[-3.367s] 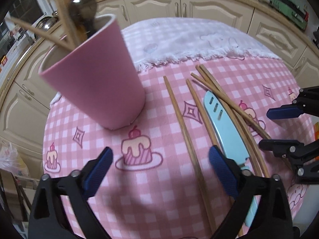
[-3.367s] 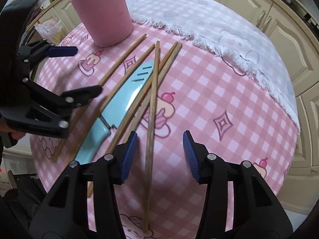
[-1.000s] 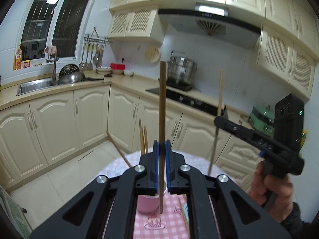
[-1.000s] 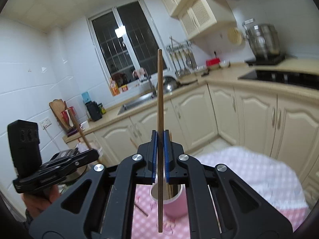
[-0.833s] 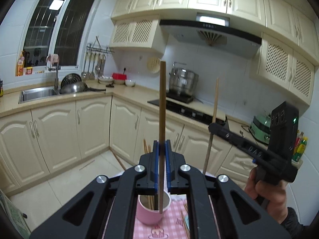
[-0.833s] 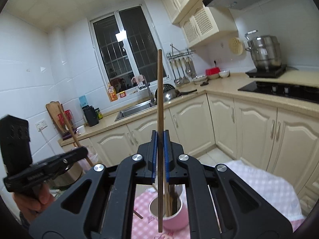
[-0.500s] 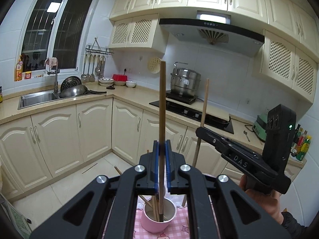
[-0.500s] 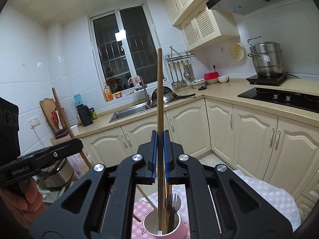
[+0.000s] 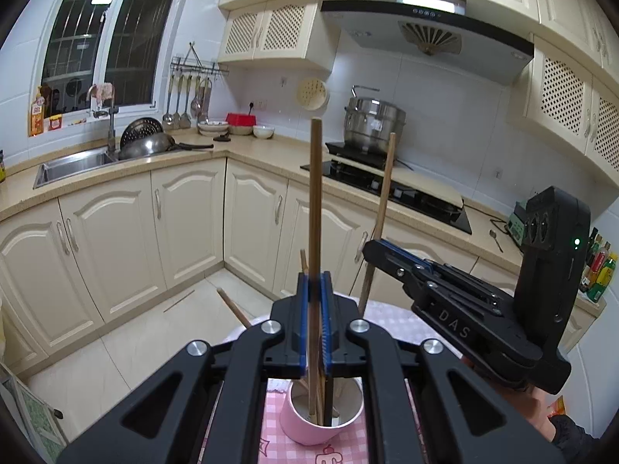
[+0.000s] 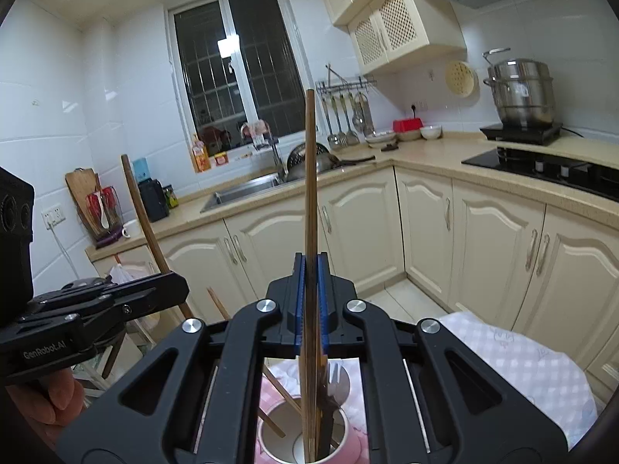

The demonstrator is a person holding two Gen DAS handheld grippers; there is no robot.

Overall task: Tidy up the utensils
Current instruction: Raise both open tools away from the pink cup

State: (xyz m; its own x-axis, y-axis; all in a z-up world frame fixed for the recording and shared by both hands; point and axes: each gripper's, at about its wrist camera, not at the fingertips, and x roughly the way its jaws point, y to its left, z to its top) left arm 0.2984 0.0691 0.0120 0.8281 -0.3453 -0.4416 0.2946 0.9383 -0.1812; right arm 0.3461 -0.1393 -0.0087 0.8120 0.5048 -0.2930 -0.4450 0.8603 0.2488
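Note:
My left gripper [image 9: 315, 324] is shut on a wooden chopstick [image 9: 316, 201] that stands upright, its lower end inside the mouth of the pink cup [image 9: 305, 431]. In the right wrist view my right gripper [image 10: 310, 301] is shut on a second upright chopstick [image 10: 310, 178], whose lower end also reaches into the pink cup [image 10: 271, 440]. The cup holds several other chopsticks and a fork [image 10: 334, 379]. Each gripper shows in the other's view: the right gripper [image 9: 371, 249] at the right, the left gripper [image 10: 182, 290] at the left.
The cup stands on a table with a pink checked cloth [image 9: 348, 448] and a white towel [image 10: 522, 355]. A person's hand [image 10: 50, 398] grips the left tool. Cream cabinets, a sink [image 10: 247, 189] and a stove [image 9: 390, 189] line the far walls.
Both grippers have moved in over the cup and sunk a little. The cup has grown larger below them, and both chopsticks' lower ends now sit inside its mouth.

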